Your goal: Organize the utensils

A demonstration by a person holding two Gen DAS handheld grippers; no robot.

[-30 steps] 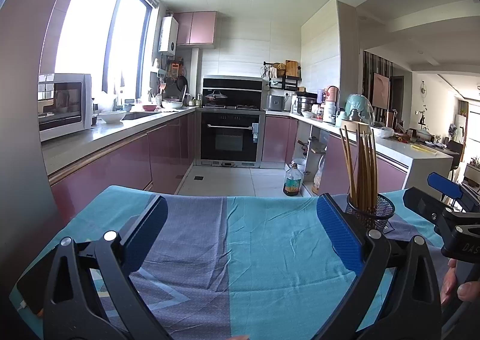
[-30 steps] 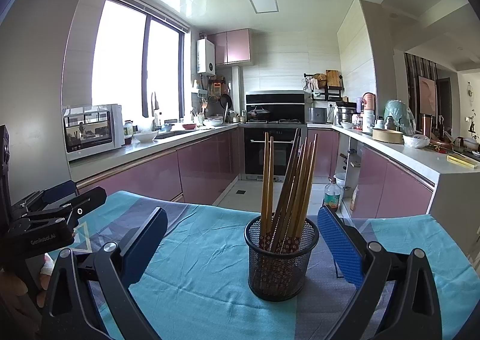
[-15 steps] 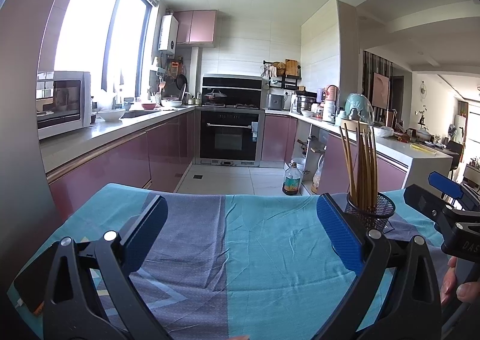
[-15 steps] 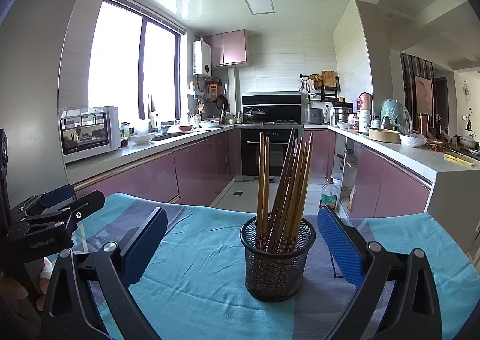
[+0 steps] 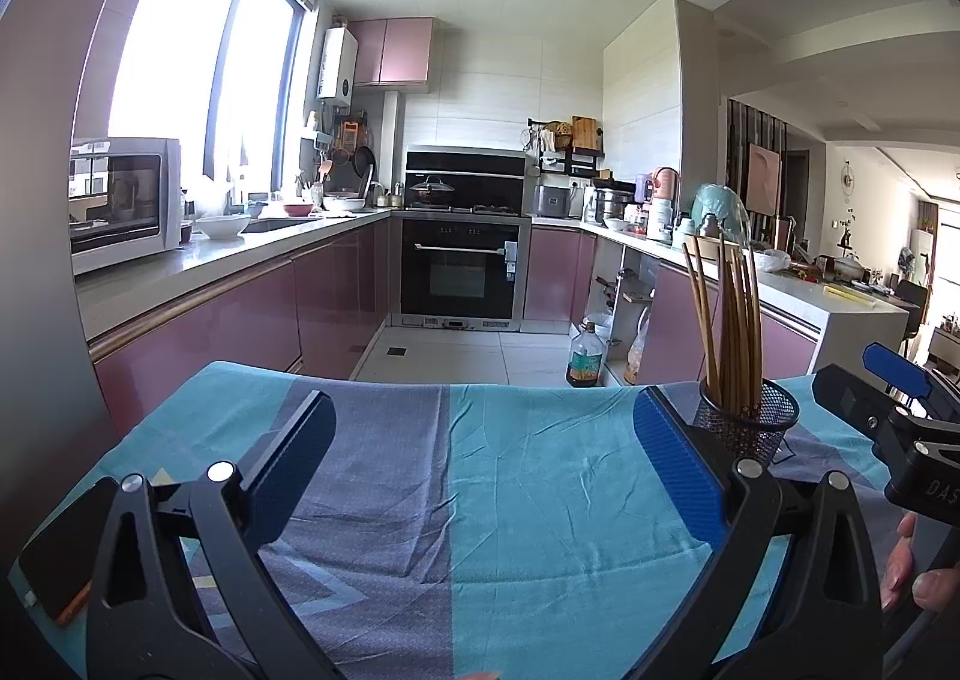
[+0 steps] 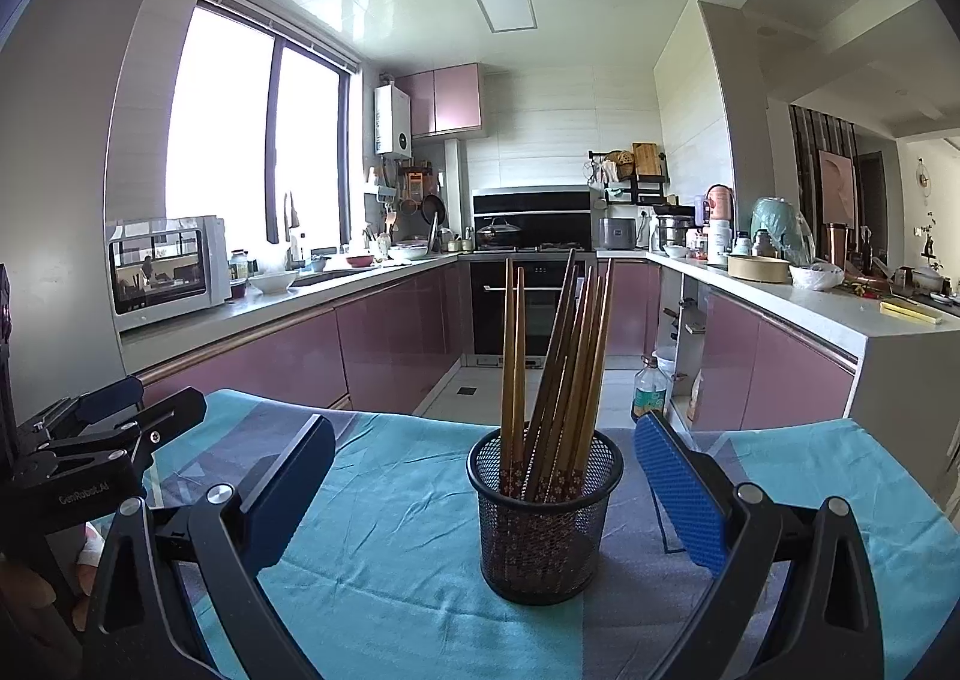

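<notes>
Little has changed in the last second: chopsticks (image 6: 555, 380) stand bunched in the mesh cup (image 6: 543, 524) on the cloth (image 5: 540, 500), both grippers, left (image 5: 486, 470) and right (image 6: 486, 476), wide open, empty, only drifting slightly

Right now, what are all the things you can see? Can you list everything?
Mesh holder: one, black, on the table in front of the right gripper.
Chopsticks: a bundle, brown wood, standing in the holder.
Tablecloth: one, teal and grey-blue, covering the table.
Phone: one, dark, on the cloth's left edge.
Microwave: one, white, left counter.
Oven: one, black, far wall.
Oil bottle: one, on the floor.
Left gripper: open, empty.
Right gripper: open, empty.
</notes>
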